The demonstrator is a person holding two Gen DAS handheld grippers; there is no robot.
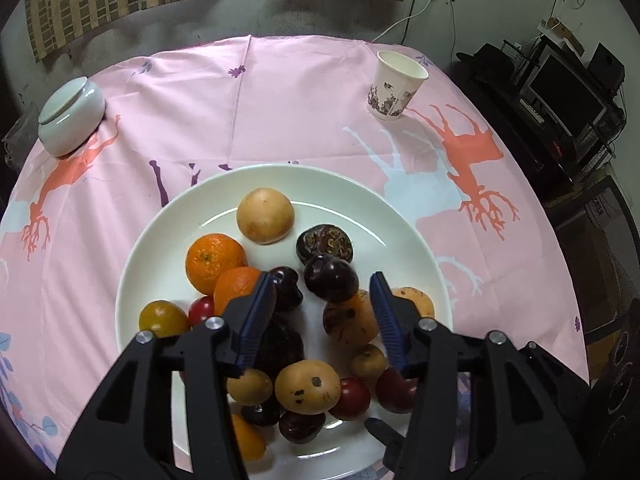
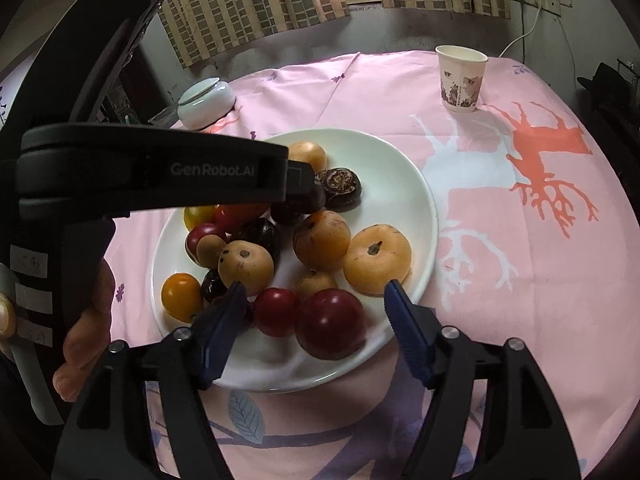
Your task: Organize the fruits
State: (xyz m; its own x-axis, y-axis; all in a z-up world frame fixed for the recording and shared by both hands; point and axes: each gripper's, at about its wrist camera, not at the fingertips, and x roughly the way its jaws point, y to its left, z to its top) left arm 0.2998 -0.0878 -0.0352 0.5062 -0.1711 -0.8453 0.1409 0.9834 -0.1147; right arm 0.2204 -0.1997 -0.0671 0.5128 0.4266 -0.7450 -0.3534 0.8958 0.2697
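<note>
A: Both tools are hanging over the white plate (image 1: 400, 216), which is sitting on the pink tablecloth (image 1: 280, 100) and carrying the whole fruit pile. The left gripper (image 1: 324, 280) is standing spread, nothing pinched.

B: And what's lying between those blue fingers (image 1: 256, 320)?

A: A dark plum (image 1: 330, 278) is sitting in the gap by the tips, not touched. Two oranges (image 1: 214, 260) are lying just left of the left finger, and a tan round fruit (image 1: 265, 215) is resting farther back.

B: Over to the other side?

A: The right gripper (image 2: 314, 286) is also gaping wide, empty. A big red plum (image 2: 331, 324) is lying between its fingers near the plate's front rim, apart from both pads, with a smaller red fruit (image 2: 275, 311) just beside it.

B: Background?

A: A paper cup (image 2: 460, 80) and a lidded white jar (image 2: 206, 100) are standing well behind the plate.
</note>
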